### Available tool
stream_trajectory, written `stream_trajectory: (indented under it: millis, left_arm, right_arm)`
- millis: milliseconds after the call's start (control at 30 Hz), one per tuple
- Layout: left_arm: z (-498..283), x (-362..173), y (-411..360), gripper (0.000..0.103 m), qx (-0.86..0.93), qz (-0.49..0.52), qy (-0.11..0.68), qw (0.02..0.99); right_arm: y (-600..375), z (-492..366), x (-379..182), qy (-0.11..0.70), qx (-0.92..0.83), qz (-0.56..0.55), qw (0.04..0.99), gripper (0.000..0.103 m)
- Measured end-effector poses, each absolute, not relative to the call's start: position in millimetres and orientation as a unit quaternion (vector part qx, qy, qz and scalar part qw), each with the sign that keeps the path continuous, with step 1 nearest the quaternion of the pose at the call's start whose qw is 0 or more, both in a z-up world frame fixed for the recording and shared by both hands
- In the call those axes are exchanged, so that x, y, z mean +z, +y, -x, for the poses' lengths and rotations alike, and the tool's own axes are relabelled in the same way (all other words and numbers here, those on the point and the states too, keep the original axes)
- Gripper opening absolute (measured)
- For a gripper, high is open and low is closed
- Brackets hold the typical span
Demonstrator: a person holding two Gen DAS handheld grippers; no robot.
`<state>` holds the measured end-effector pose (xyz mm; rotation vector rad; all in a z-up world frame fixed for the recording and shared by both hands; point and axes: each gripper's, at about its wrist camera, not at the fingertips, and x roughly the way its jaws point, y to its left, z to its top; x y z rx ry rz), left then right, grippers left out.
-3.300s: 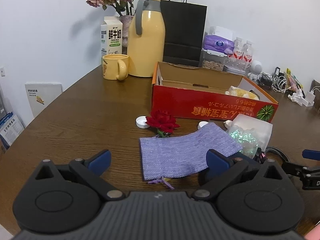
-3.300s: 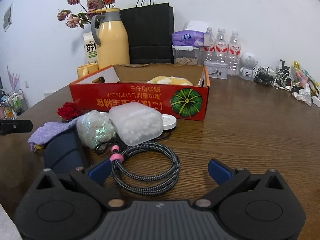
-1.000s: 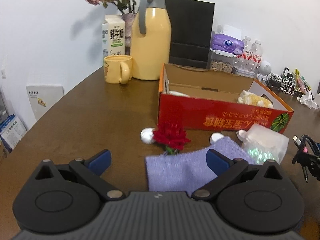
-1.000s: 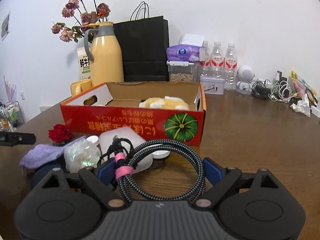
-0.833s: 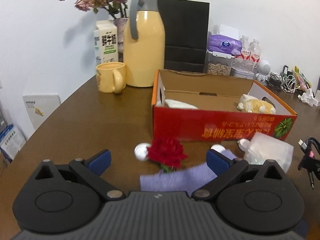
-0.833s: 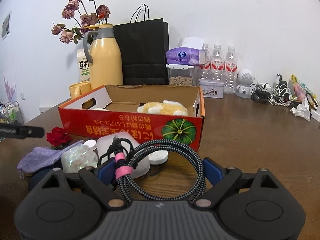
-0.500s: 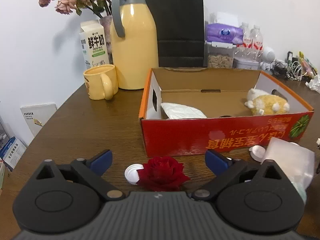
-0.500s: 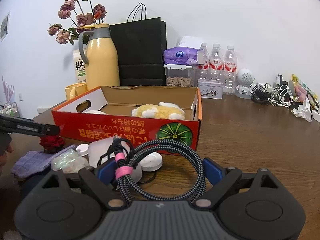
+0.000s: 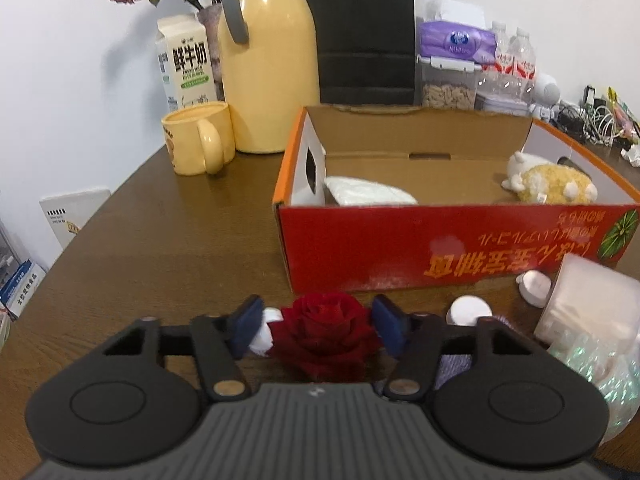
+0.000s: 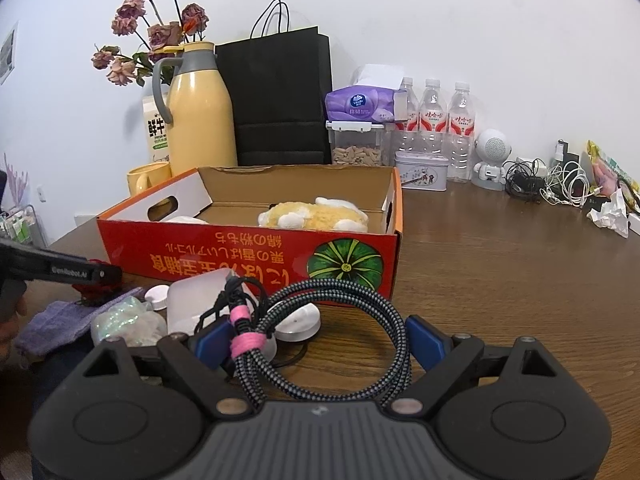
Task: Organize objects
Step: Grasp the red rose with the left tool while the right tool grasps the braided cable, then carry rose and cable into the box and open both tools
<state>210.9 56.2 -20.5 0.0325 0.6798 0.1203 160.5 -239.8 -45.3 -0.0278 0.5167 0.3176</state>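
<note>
A red rose [image 9: 326, 332] lies on the brown table in front of the red cardboard box [image 9: 400, 240]. My left gripper [image 9: 318, 326] has its jaws closing around the rose; the left pad stands clear of the petals, with a white cap [image 9: 262, 330] beside it. In the right wrist view that left gripper [image 10: 80, 272] reaches over the rose [image 10: 94, 290] and a purple cloth [image 10: 60, 320]. My right gripper [image 10: 318, 342] is shut on a coiled braided cable [image 10: 340, 292] with a pink tie, held above the table. Inside the box lie a yellow plush toy [image 9: 548, 178] and a white packet [image 9: 368, 196].
A frosted container [image 9: 588, 312], an iridescent bag [image 9: 600, 364] and a white lid [image 9: 469, 310] lie before the box. Behind it stand a yellow jug [image 9: 268, 68], mug [image 9: 196, 138], milk carton [image 9: 186, 64], black bag [image 10: 280, 100] and bottles [image 10: 432, 120]. Tangled chargers [image 10: 552, 188] sit far right.
My left gripper has moved forward over the purple cloth to the rose, and its jaws have narrowed around it. The right gripper keeps the cable coil and has hardly moved.
</note>
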Motion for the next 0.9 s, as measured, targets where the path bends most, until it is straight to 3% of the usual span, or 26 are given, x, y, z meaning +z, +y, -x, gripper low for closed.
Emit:
stream_trajectory:
  millis: [100,233,333,900]
  left_arm:
    - [-208,-24,58,0.054,0.056,-0.009,0.336,0.940]
    - [-202,-22,60,0.041,0.054,-0.003,0.328,0.943]
    - [-198,-20,61,0.039,0.051,0.000,0.322,0.946]
    - [-175,12,62,0.038,0.039,0.028,0.264,0.963]
  right_arm:
    - [-240,-161,-46,0.254,0.159,0.013,0.954,0.090]
    - [-240,-160,-46,0.254,0.161,0.013,0.954,0.090]
    - [-240,-160,-45,0.253,0.161,0.013,0.954,0.090]
    - [-240,-157,-34,0.240,0.162,0.021,0.957,0.090]
